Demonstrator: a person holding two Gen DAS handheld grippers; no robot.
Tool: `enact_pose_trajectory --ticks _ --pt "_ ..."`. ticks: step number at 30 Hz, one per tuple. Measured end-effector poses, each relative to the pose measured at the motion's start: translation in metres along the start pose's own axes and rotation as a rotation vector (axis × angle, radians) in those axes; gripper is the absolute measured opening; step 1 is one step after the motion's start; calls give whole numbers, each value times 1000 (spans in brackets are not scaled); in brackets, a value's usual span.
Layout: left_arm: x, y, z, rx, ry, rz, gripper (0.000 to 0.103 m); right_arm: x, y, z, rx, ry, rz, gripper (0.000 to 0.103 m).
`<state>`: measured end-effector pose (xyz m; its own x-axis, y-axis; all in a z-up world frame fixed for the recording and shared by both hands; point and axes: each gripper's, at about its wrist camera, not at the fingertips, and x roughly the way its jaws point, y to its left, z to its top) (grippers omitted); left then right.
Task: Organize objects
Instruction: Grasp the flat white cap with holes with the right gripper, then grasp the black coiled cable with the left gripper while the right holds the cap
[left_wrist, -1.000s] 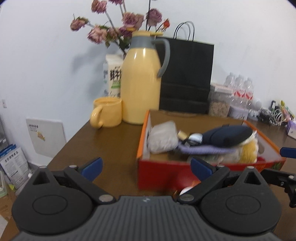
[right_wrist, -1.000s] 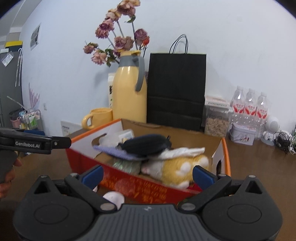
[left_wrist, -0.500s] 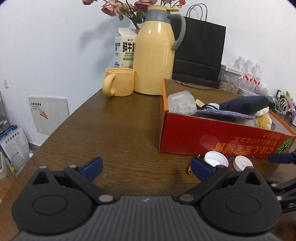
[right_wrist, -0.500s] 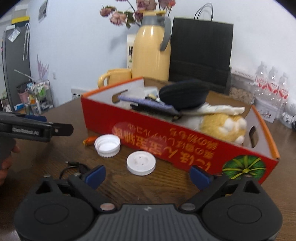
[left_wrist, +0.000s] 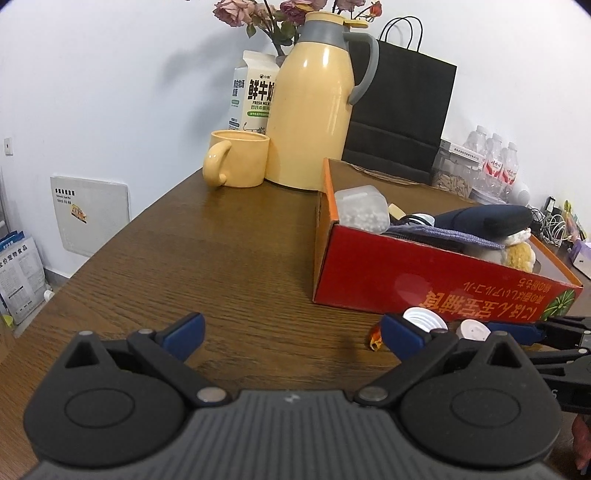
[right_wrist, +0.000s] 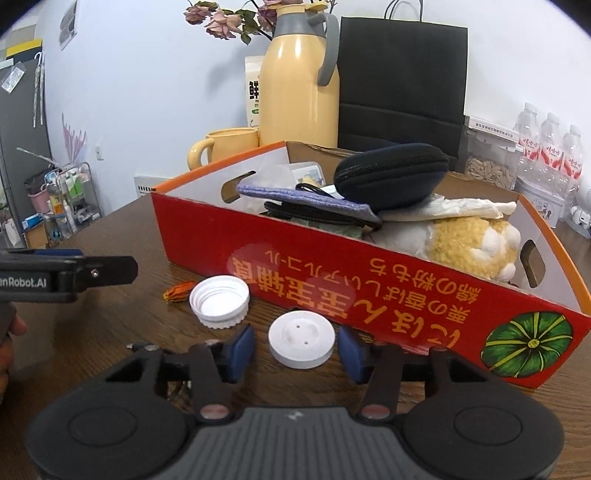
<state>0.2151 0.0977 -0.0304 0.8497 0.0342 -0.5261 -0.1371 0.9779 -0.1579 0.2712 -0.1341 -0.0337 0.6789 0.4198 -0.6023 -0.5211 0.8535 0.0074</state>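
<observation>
Right claw (right_wrist: 295, 349): low over the surface (right_wrist: 122, 236), its jaws closing around the flat white disc (right_wrist: 301, 344); the pads stand just beside the disc's two edges, not yet pressing on it.
Flat white disc: lies flat between the right claw's pads, just in front of the red box (right_wrist: 332, 280), where it can be pinched from the sides.
Ribbed white cap (right_wrist: 219, 301): ahead and to the left of the right claw, open side up, beside the disc and apart from it.
Orange scrap (right_wrist: 179, 291): beyond the cap, further left of the right claw; too small to identify.
Red box: directly beyond the right claw, already heaped with a dark zip case (right_wrist: 389, 177), a purple cloth (right_wrist: 303, 201) and a yellow plush toy (right_wrist: 465, 243); probably where the loose pieces go.
Left claw (left_wrist: 291, 332): spread wide, nothing between its pads, hanging over bare surface left of the box, likely waiting its turn.
Yellow jug (left_wrist: 314, 110) and yellow mug (left_wrist: 238, 158): well ahead of the left claw by the wall, out of the working area.
</observation>
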Motion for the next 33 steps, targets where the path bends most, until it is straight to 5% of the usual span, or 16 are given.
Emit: enact_pose_trajectory --ticks 2,14,25,33 --pt "0 0 0 -2 1 1 103 -1 1 0 -3 -2 7 38" --pt "1 -1 -1 -9 15 18 103 -20 -4 -4 -8 -83 -29 38" --pt "-21 -54 -20 97 14 -51 103 -41 -24 -15 7 -130 -67 38" --pt "-16 -88 -33 144 75 -55 89 -53 -34 -23 19 -151 -58 38"
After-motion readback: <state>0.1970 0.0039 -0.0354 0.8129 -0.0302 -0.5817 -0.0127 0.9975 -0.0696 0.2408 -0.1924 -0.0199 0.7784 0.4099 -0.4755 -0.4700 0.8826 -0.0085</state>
